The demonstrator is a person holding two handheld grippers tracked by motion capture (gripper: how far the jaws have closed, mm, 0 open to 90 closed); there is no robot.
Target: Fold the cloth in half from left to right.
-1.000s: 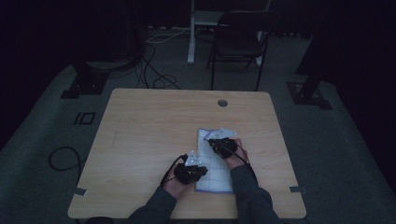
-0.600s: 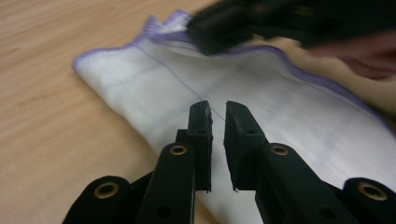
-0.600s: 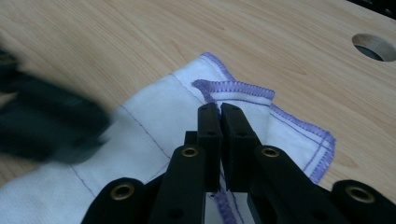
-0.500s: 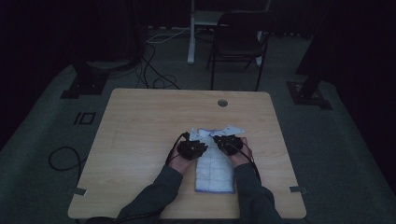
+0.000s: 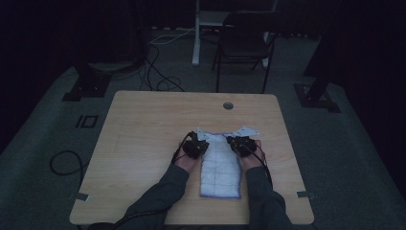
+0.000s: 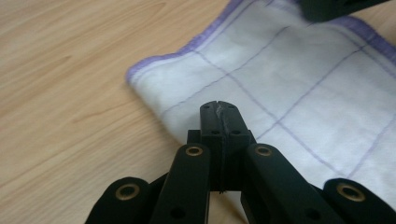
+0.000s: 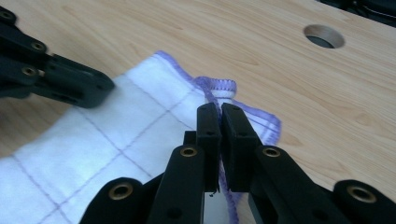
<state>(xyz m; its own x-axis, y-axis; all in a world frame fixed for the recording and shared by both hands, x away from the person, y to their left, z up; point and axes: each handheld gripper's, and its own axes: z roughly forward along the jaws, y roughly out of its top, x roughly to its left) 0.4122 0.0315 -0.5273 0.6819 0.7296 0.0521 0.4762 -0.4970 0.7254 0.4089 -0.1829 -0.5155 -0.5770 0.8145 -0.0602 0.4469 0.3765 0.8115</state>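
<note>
A white cloth (image 5: pixel 220 167) with purple grid lines and a purple hem lies lengthwise on the wooden table (image 5: pixel 143 124). My left gripper (image 5: pixel 203 143) is at the cloth's far left corner. Its jaws have just been closing and now stand shut (image 6: pixel 219 108) over the cloth's edge (image 6: pixel 299 84); I cannot make out cloth pinched between them. My right gripper (image 5: pixel 233 142) is at the far right corner, shut (image 7: pixel 220 116) on the purple hem, which runs up between its jaws. The cloth (image 7: pixel 140 121) bunches slightly there. The left gripper (image 7: pixel 70 84) lies across from it.
A round cable hole (image 5: pixel 228 105) (image 7: pixel 323 36) sits in the table beyond the cloth. Bare wood surrounds the cloth on the left and right. A chair (image 5: pixel 244 43) stands behind the table, and cables (image 5: pixel 62 160) lie on the floor at the left.
My left gripper has moved from the cloth's left side up to its far left corner. The right gripper has shifted slightly to the right at the far corner.
</note>
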